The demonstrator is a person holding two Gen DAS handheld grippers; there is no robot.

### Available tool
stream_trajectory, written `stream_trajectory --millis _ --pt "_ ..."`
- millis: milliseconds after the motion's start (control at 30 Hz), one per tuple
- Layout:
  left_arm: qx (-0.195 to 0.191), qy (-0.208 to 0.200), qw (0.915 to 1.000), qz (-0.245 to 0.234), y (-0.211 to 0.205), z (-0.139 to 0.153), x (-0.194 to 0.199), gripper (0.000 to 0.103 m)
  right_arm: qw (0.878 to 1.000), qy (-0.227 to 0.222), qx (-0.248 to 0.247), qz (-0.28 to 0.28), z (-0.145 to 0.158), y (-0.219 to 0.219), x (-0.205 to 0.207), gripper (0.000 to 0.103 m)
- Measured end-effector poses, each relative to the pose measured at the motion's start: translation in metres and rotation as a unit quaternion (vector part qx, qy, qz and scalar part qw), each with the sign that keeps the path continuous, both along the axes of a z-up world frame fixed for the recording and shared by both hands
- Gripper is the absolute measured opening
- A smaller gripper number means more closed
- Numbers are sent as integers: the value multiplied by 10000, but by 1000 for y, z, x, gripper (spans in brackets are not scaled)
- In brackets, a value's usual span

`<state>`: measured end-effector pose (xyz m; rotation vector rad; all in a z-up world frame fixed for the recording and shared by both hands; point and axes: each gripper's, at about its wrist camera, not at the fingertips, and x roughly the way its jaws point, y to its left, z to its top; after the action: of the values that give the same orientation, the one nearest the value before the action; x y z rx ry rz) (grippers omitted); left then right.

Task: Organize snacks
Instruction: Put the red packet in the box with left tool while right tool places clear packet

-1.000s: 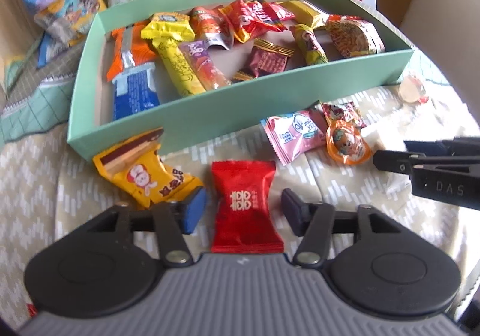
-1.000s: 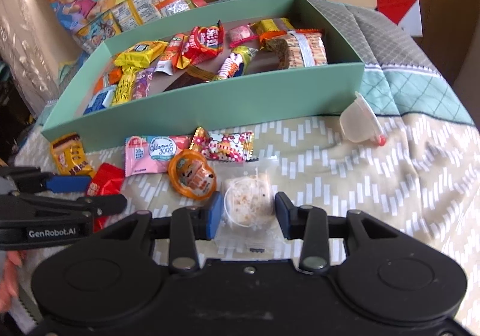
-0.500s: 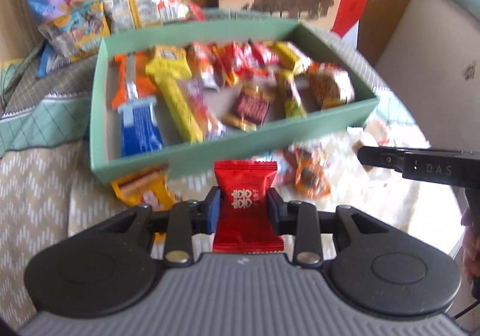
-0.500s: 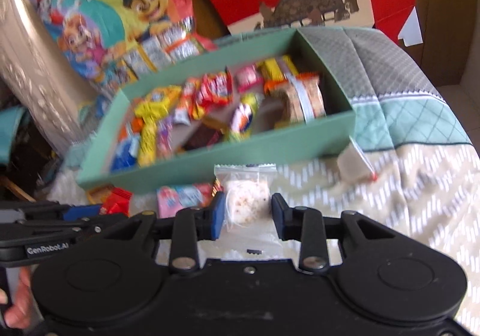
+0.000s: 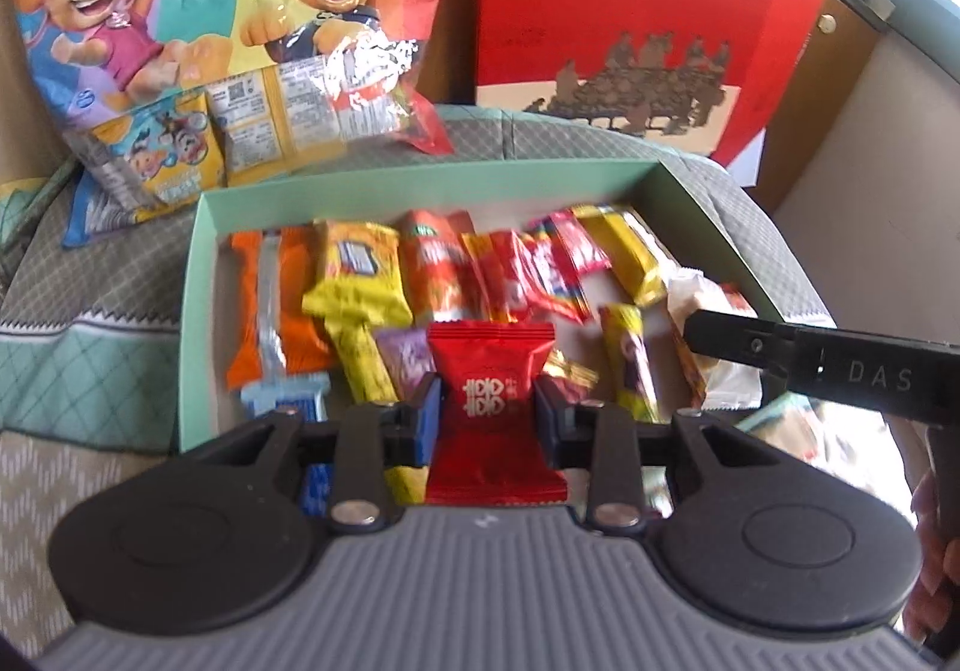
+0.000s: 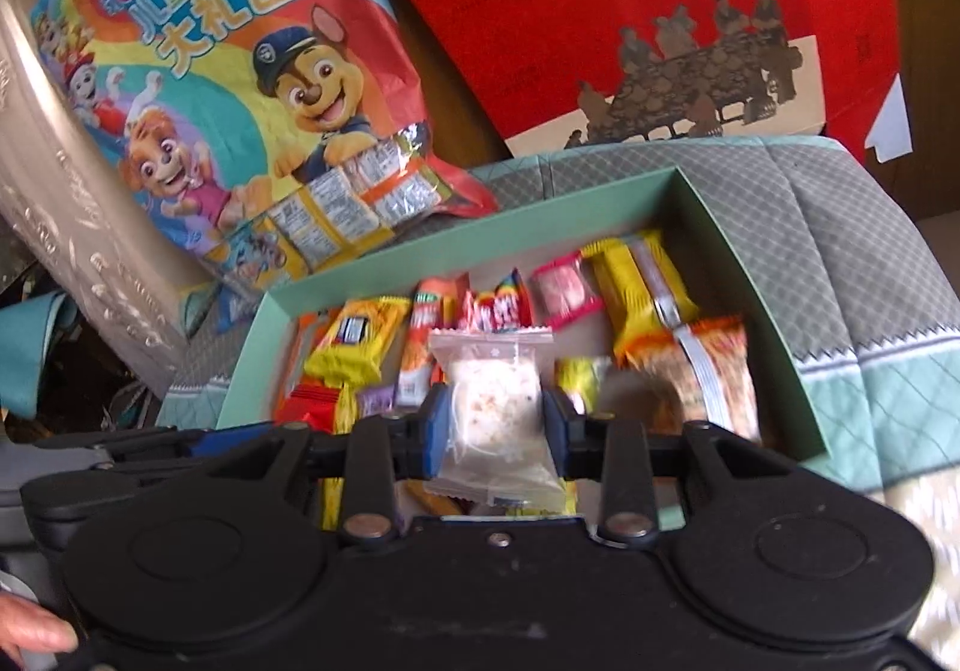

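My left gripper (image 5: pixel 487 416) is shut on a red candy packet (image 5: pixel 489 365) with white characters and holds it above the near side of the green box (image 5: pixel 420 170). My right gripper (image 6: pixel 495 425) is shut on a clear packet of white rice cake (image 6: pixel 492 392), also held over the green box (image 6: pixel 474 245). The box lies on a quilted cloth and holds several wrapped snacks in orange, yellow and red. In the left wrist view the right gripper's black finger (image 5: pixel 780 350) reaches in from the right over the box's right end.
A large cartoon-dog snack bag (image 6: pixel 222 89) leans behind the box on the left. A red gift box (image 6: pixel 630 11) stands behind it on the right. Wooden cupboard doors (image 6: pixel 918 41) are at the far right. A person's fingers (image 6: pixel 30 632) show at the lower left edge.
Both grippers closed on their packets on the cloth, lifted them and carried them forward over the box. The loose snacks in front of the box have dropped out of view.
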<state>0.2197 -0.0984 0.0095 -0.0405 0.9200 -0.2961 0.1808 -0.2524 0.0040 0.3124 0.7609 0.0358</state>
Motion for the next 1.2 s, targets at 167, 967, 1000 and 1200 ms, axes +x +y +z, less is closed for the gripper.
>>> stream_trajectory --millis 167,967,1000,1200 --pt "57 68 9999 56 -5 -11 23 32 9999 119 27 -36 -14 -2 26 32" --pt "267 88 9985 467 -4 -25 27 103 9994 30 43 -345 -17 -8 24 103" --pt "266 86 9985 462 -4 -24 25 103 9994 35 54 -349 -16 -8 22 103" --pt "203 43 9988 441 -4 -12 11 103 9994 21 36 -334 -7 -6 4 103"
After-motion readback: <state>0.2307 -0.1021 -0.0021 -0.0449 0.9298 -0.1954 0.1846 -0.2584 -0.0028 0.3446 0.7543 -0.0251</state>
